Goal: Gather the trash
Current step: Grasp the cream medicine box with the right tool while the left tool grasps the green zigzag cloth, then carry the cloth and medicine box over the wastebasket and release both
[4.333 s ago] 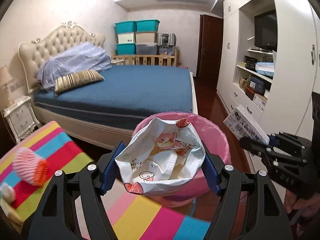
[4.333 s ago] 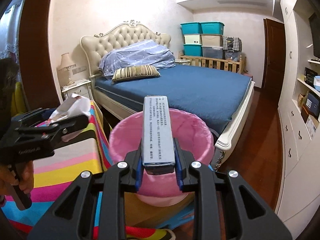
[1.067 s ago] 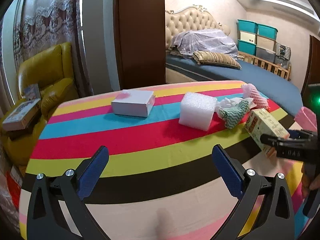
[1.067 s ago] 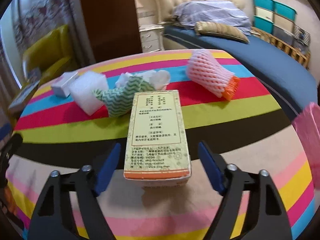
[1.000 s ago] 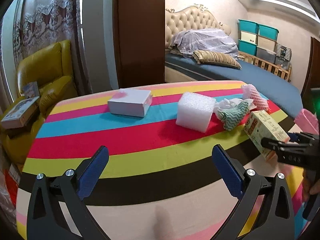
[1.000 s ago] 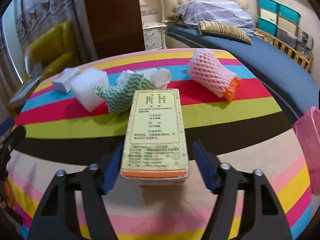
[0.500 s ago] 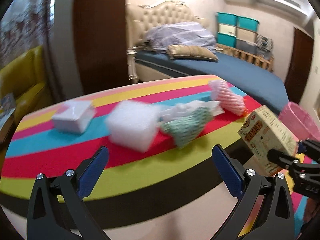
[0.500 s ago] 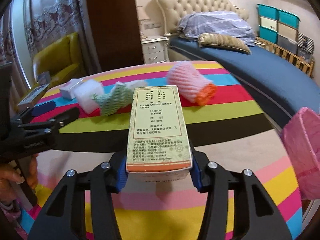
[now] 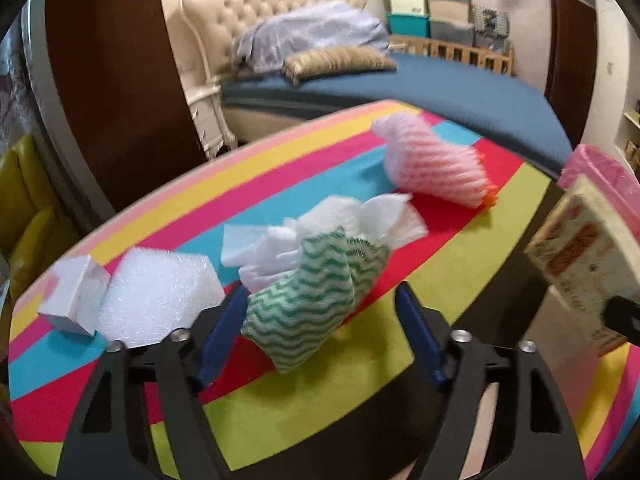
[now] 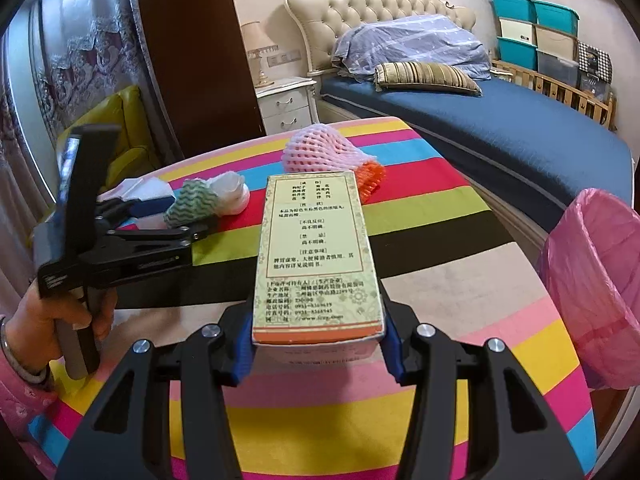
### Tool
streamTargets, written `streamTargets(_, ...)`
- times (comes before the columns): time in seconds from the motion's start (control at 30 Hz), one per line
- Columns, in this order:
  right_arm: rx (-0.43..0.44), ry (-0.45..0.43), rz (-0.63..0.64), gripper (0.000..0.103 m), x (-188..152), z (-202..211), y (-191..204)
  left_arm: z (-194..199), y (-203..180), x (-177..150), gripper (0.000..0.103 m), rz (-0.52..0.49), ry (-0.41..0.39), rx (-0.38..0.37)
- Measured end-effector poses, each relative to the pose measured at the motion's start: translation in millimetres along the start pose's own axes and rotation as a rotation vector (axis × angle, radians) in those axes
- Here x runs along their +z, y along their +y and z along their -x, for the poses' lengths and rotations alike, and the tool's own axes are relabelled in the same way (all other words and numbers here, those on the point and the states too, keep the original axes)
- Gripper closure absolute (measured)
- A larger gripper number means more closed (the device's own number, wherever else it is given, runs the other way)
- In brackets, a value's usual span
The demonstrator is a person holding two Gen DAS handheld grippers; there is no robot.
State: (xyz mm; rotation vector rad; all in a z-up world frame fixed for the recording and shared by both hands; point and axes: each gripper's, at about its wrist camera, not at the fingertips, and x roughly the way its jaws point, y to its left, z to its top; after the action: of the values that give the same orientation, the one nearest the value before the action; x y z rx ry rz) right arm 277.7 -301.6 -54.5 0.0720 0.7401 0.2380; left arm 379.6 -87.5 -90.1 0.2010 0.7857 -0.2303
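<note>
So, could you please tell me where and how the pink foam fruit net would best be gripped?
Probably across the middle of the pink foam fruit net, from above. It lies on its side on the striped tablecloth, apart from the other trash, and its soft mesh body should squash between the fingers.

Tufted bed (image 10: 460,120), white nightstand (image 10: 286,104), yellow armchair (image 10: 124,148)
</note>
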Motion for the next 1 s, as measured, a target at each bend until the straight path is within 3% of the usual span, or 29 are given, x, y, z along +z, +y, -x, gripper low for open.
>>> streamTargets(0.07, -0.001, -0.002, 0.0, 0.054, 0, 0, 1, 2, 4, -2, 0.059, 0.008, -0.001, 0.0)
streamTargets(0.17, -0.007, -0.003, 0.0, 0.054, -2, 2, 2, 16, 8, -13, 0.064, -0.004, -0.018, -0.026)
streamTargets(0.63, -0.012, 0.001, 0.056, 0.054, -16, 12, 16, 73, -14, -49, 0.065, 0.023, -0.141, -0.112)
streamTargets(1.0, -0.084, -0.12, 0.037, 0.054, -14, 42, 13, 102, -43, -51, 0.065, 0.047, -0.273, -0.163)
